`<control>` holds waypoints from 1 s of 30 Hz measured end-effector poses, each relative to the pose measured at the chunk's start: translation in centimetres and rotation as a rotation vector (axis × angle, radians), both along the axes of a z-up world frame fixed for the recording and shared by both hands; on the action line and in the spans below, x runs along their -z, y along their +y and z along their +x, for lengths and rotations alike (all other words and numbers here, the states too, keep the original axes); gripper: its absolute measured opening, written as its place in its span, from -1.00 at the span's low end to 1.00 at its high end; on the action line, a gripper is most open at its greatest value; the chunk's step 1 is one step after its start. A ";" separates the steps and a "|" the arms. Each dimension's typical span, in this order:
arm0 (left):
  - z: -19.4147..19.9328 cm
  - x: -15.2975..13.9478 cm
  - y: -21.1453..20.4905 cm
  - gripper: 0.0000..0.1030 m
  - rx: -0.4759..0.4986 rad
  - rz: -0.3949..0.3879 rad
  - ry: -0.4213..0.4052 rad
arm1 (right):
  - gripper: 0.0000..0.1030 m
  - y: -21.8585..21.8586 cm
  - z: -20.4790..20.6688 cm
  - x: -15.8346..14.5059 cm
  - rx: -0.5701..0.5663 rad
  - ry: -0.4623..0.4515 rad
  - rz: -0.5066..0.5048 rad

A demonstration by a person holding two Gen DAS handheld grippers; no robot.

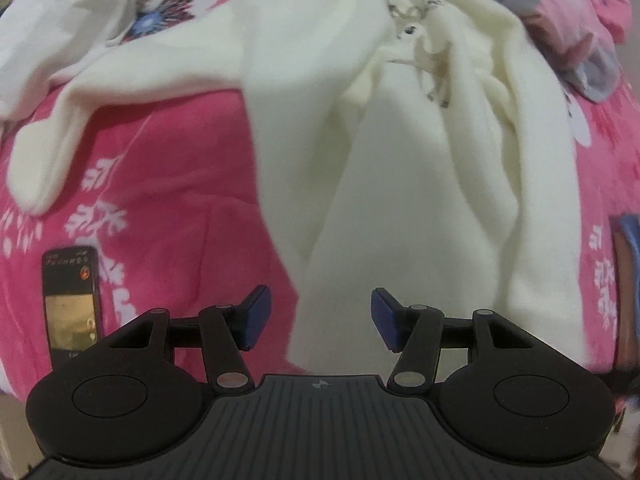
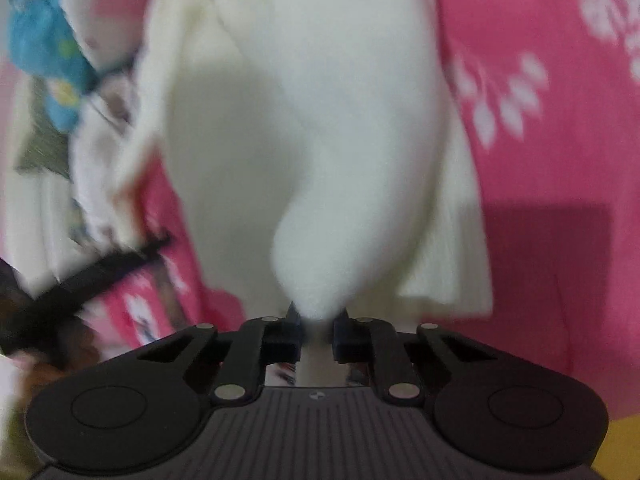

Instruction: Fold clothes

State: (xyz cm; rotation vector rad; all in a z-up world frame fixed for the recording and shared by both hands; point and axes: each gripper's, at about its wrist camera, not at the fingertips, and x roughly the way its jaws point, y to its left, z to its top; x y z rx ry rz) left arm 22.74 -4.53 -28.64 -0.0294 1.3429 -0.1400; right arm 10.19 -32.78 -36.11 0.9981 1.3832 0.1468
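In the left wrist view, a smartphone (image 1: 71, 306) is lying at the lower left on the pink floral bedspread (image 1: 160, 200), and a cream sweater (image 1: 400, 160) with a deer motif (image 1: 424, 44) is spreading across the centre. The left gripper (image 1: 320, 320) is hovering at bottom centre, jaws wide and holding nothing. Only the right wrist view is showing the grasp — the right gripper (image 2: 318, 332) is pinching a bunched fold of the sweater (image 2: 312, 140), with a blue garment (image 2: 44, 52) blurring at upper left.
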 end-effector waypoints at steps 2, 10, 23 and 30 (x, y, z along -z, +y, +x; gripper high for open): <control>-0.3 -0.1 0.4 0.08 -0.035 -0.004 -0.011 | -0.75 -2.5 0.7 -2.2 0.068 -0.074 0.017; -1.5 -0.2 1.9 0.08 -0.134 0.010 -0.030 | -0.75 -19.8 6.6 -14.7 0.447 -0.511 -0.177; -3.9 1.3 3.6 0.08 -0.209 -0.006 0.053 | -0.09 -18.6 3.6 -8.3 0.574 -0.180 -0.242; -5.1 1.8 3.8 0.08 -0.204 -0.044 0.068 | -0.09 -3.2 5.3 -1.1 -0.046 0.100 -0.088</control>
